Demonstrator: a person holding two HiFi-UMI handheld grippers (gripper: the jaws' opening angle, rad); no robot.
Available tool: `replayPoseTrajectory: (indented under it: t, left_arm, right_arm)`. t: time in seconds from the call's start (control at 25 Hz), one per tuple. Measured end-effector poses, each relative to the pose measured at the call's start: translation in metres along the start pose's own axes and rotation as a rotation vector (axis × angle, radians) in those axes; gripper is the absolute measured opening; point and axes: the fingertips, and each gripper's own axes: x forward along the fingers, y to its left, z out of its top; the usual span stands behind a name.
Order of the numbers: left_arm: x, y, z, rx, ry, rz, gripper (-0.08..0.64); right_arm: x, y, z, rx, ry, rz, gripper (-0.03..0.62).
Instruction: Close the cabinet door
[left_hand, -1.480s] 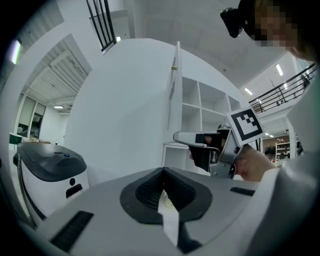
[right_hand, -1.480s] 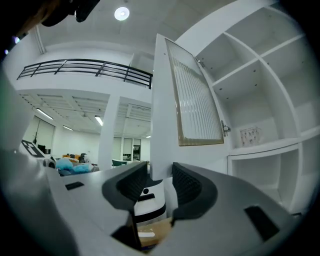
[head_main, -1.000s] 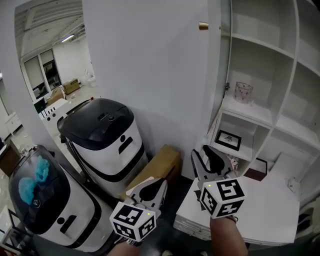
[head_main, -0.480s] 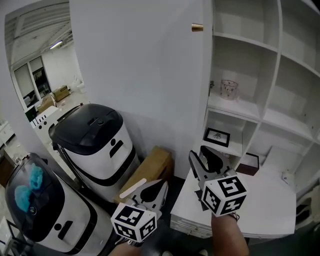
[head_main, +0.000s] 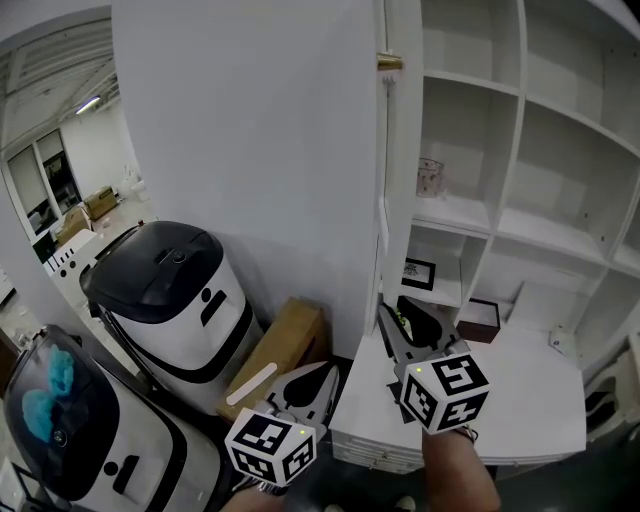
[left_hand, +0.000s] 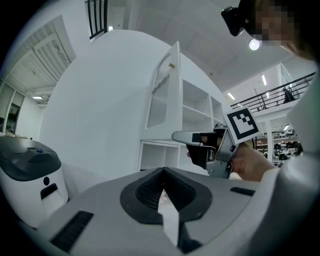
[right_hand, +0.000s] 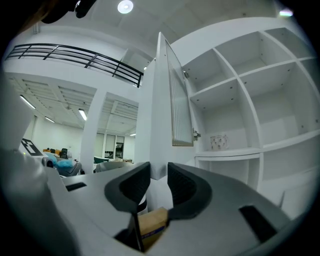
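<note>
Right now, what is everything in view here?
Cabinet door: one, white, open, brass knob near its edge.
Shelf unit: one, white, right of door.
Glass: one, clear, on a shelf.
Framed picture: one, black frame, lower compartment.
Small box: one, dark, right of picture.
Bin-like units: two, white with dark lids, left.
Cardboard box: one, brown, floor left of door.
Platform: one, white, below shelves.
Left gripper: one, grey, jaws together, empty.
Right gripper: one, grey, jaws closing, nothing pressed between them.
</note>
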Motion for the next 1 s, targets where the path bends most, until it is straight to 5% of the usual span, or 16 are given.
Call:
replayPoseTrajectory:
  t: [1.0]
  left_arm:
    - [0.035,-0.037,-0.004,-0.004,0.001,-0.125,0.005]
  right_arm:
    - [-0.028,-0.055,-0.003,-0.006,0.009,-0.125,0.063]
